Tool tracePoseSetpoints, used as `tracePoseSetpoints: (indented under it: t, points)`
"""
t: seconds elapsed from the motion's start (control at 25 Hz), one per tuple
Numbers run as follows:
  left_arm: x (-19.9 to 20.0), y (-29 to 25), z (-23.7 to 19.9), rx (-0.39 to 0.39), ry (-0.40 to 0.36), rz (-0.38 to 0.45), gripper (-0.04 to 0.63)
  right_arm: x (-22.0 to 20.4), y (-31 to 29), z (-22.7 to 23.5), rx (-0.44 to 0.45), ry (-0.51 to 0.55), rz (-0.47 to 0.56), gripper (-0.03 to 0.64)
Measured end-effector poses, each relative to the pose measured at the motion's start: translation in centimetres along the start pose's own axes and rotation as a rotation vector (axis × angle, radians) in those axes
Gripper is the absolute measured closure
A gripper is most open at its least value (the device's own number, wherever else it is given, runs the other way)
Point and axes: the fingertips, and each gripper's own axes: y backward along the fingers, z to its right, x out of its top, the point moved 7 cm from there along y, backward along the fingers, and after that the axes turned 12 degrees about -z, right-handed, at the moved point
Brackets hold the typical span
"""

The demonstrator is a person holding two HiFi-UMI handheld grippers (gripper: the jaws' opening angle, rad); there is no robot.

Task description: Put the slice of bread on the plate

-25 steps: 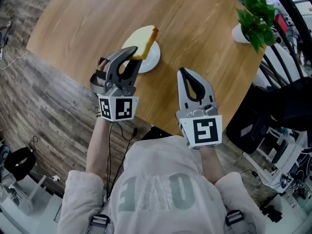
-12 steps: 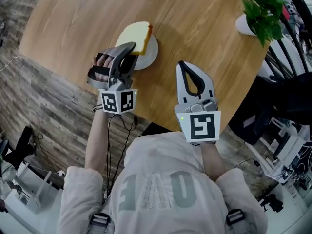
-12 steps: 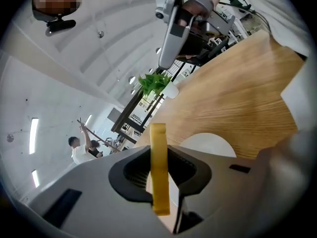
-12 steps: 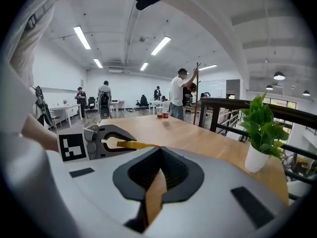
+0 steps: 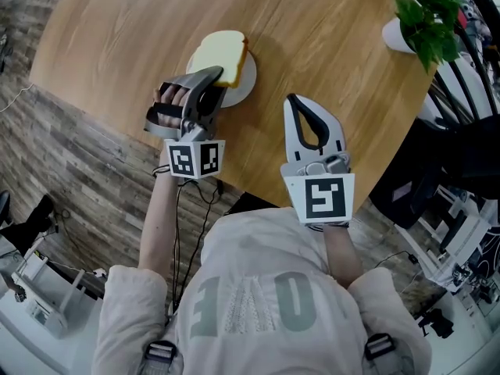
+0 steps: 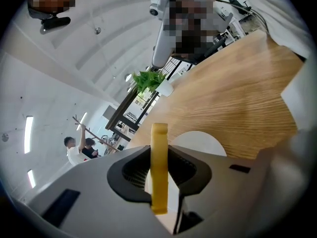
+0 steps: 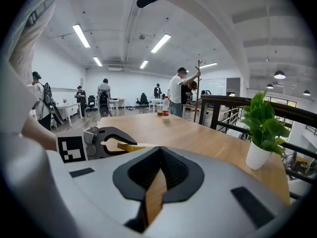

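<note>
A slice of bread [image 5: 221,56] with a brown crust hangs flat over the white plate [image 5: 244,82] near the table's front left edge. My left gripper [image 5: 212,75] is shut on the slice's near edge. I cannot tell whether the slice touches the plate. In the left gripper view the bread [image 6: 159,138] stands edge-on between the jaws, with the plate [image 6: 200,143] just beyond. My right gripper [image 5: 294,101] is shut with nothing in it, to the right of the plate over bare wood. The right gripper view shows the left gripper [image 7: 105,142] with the bread [image 7: 132,146].
The round wooden table [image 5: 328,37] has a potted plant [image 5: 426,14] in a white pot at its far right edge. Wood-look floor lies to the left, with chairs and equipment to the right. People stand far off in the room.
My left gripper has come down with the bread, and the slice has gone from tilted above the plate to lying flatter and lower over it. The right gripper has sunk slightly.
</note>
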Motion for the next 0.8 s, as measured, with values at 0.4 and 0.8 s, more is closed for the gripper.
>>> tracePoseSetpoints:
  t: [0.4,0.8]
  points:
    - [-0.6,-0.2,0.8,-0.177,0.239,-0.035,0.410,-0.2,0.8,-0.3,-0.012,0.004,0.006,0.598]
    - [-1.6,1.0,1.8,-0.215,0.369,-0.047,0.254,-0.7,3.5,-1.0,-0.031,0.010,0.013,0.598]
